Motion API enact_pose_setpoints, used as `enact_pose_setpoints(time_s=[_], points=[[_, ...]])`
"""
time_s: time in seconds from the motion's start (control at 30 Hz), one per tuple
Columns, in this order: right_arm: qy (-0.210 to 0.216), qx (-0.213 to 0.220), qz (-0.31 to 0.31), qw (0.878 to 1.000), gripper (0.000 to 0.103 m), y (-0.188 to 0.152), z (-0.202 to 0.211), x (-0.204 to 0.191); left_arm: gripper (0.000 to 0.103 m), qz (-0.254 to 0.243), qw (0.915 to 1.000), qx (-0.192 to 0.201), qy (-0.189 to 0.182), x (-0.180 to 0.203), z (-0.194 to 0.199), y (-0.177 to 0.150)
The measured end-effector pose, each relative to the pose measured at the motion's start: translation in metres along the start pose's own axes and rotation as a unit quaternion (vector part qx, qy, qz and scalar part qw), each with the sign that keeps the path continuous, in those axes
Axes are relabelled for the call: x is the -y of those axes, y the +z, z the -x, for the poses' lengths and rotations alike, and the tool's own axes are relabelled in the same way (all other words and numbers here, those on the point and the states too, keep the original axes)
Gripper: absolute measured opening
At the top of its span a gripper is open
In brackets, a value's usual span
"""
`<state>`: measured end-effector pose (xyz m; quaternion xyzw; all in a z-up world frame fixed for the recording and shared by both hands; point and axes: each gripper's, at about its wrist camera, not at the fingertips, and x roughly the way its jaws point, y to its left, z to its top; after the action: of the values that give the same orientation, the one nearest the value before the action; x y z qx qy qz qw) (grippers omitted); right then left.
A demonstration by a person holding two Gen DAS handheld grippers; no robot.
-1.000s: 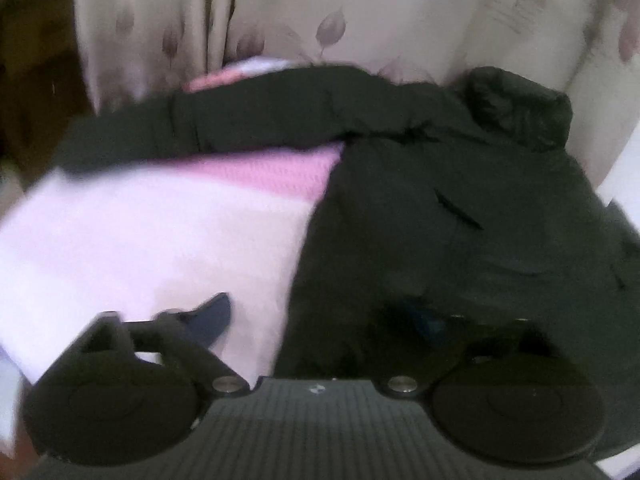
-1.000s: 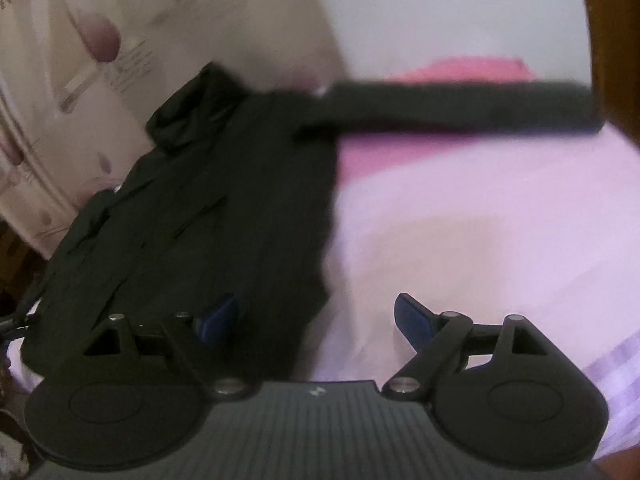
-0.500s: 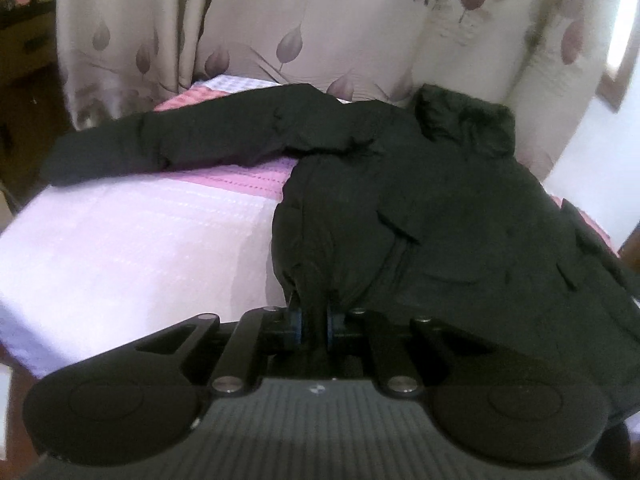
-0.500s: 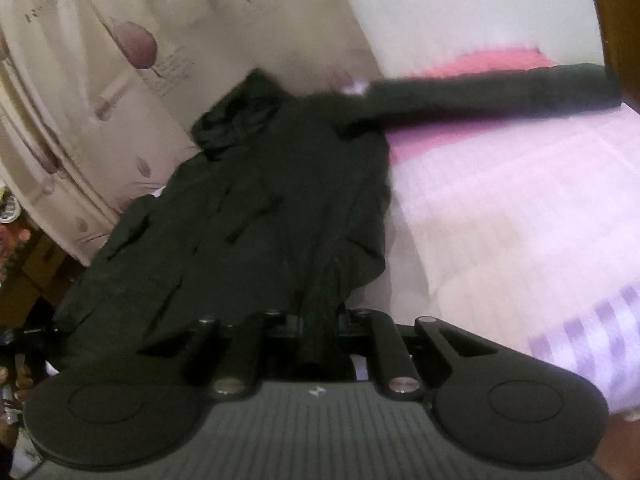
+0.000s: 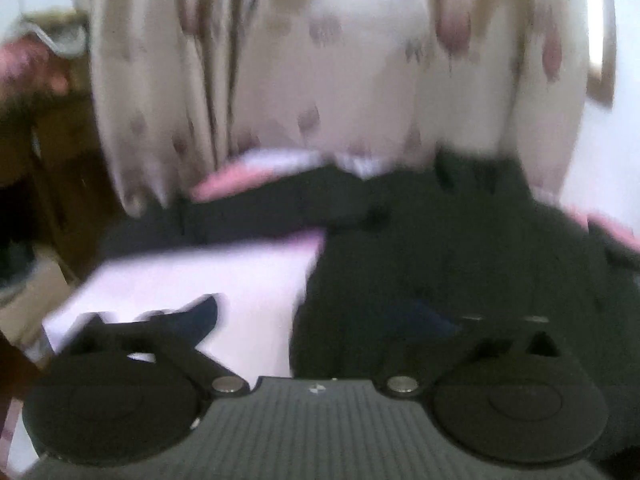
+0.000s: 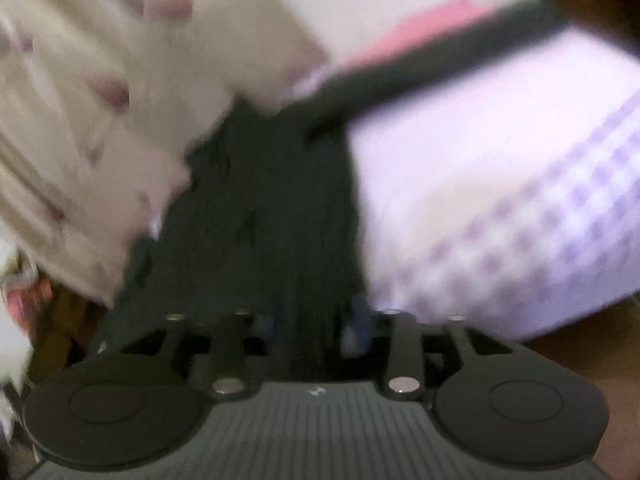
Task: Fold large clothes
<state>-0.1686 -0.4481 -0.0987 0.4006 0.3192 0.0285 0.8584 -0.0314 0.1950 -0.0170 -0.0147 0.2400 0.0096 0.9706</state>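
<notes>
Left tool [image 5: 316, 316]: jaws wide apart and opening, pads pressing on nothing. Its left blue pad [image 5: 202, 314] sits over the pale bedsheet [image 5: 208, 280], its right pad is a dim blue smear over the near hem of the black jacket [image 5: 460, 256]. Frame blurred.

Right tool [image 6: 314, 326]: jaws partway apart and opening, the 2 blue pads [image 6: 360, 320] flank a dark strip of the jacket [image 6: 272, 208] hem; blur hides whether either pad touches it, so no clear grip.

Jacket lies spread flat on the bed, body running away from both tools, collar at the far end near the curtain [image 5: 340, 60]. 1 sleeve [image 6: 420, 68] stretches straight out to the side across the lilac checked sheet [image 6: 520, 200]; the other sleeve [image 5: 240, 216] reaches toward the bed's left edge. Pink bedding [image 6: 424, 20] shows beyond the sleeve. Floral curtain [image 6: 100, 80] hangs just behind the bed.
</notes>
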Motion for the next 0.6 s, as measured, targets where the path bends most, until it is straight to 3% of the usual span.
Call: enact_pose_setpoints(time_s=[0.07,0.2,0.4,0.6], points=[[0.015,0.046,-0.024,0.999,0.083,0.021,0.013,0.010,0.103,-0.001,0.9997,0.022,-0.013,0.009,0.000,0.013],[0.012,0.114,-0.095,0.989,0.083,0.078,0.018,0.054,0.103,0.010,0.9993,0.026,-0.026,0.030,-0.031,0.033],[-0.034,0.180,-0.225,0.957,0.083,0.146,0.000,0.147,0.103,0.030,0.9994,-0.004,-0.015,0.063,-0.102,0.035],[-0.077,0.196,-0.263,0.942,0.083,0.191,-0.033,0.188,0.103,0.045,0.9987,-0.016,0.019,0.069,-0.162,0.029]])
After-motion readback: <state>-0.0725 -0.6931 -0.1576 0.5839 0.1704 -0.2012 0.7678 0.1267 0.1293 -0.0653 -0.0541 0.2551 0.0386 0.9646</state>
